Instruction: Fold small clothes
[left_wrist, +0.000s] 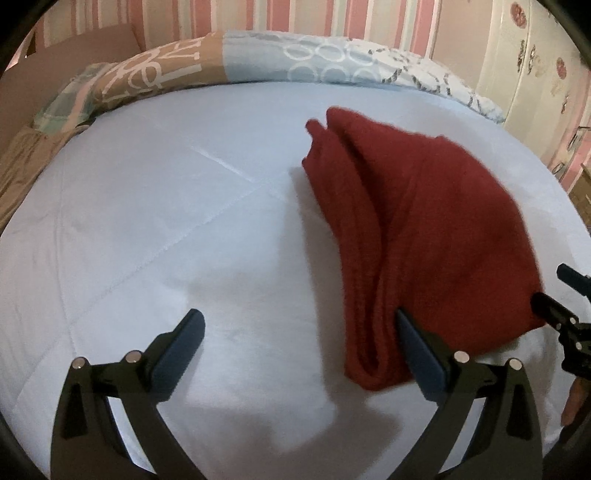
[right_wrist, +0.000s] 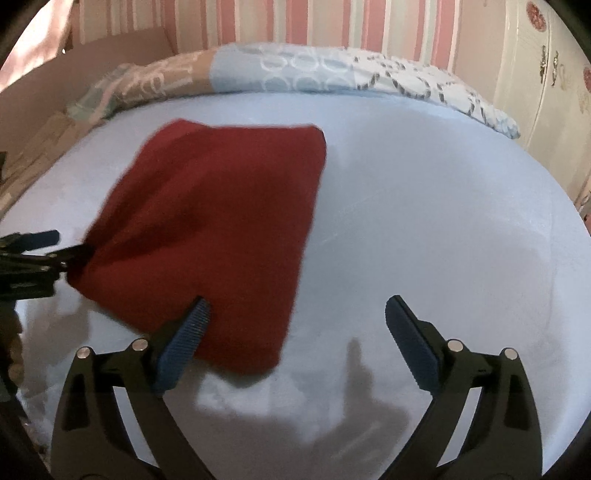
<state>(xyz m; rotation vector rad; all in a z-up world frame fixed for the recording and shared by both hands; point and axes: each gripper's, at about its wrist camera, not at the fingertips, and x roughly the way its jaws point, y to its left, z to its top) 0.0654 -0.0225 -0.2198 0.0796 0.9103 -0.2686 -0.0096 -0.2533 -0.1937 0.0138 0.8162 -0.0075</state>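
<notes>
A dark red folded cloth (left_wrist: 424, 229) lies on the light blue bed sheet (left_wrist: 166, 221). In the left wrist view my left gripper (left_wrist: 299, 325) is open, its right finger (left_wrist: 410, 332) at the cloth's near left edge. In the right wrist view the cloth (right_wrist: 214, 221) lies left of centre. My right gripper (right_wrist: 297, 314) is open, its left finger (right_wrist: 192, 325) over the cloth's near edge. The right gripper also shows in the left wrist view (left_wrist: 554, 295) at the cloth's right corner. The left gripper shows at the right wrist view's left edge (right_wrist: 55, 247), touching the cloth's left corner.
A patterned pillow and duvet (left_wrist: 258, 62) lie along the far side of the bed. Behind is a pink striped wall (left_wrist: 295, 18). A white wardrobe (left_wrist: 535, 74) stands at the right. Brown bedding (left_wrist: 18, 166) hangs at the left edge.
</notes>
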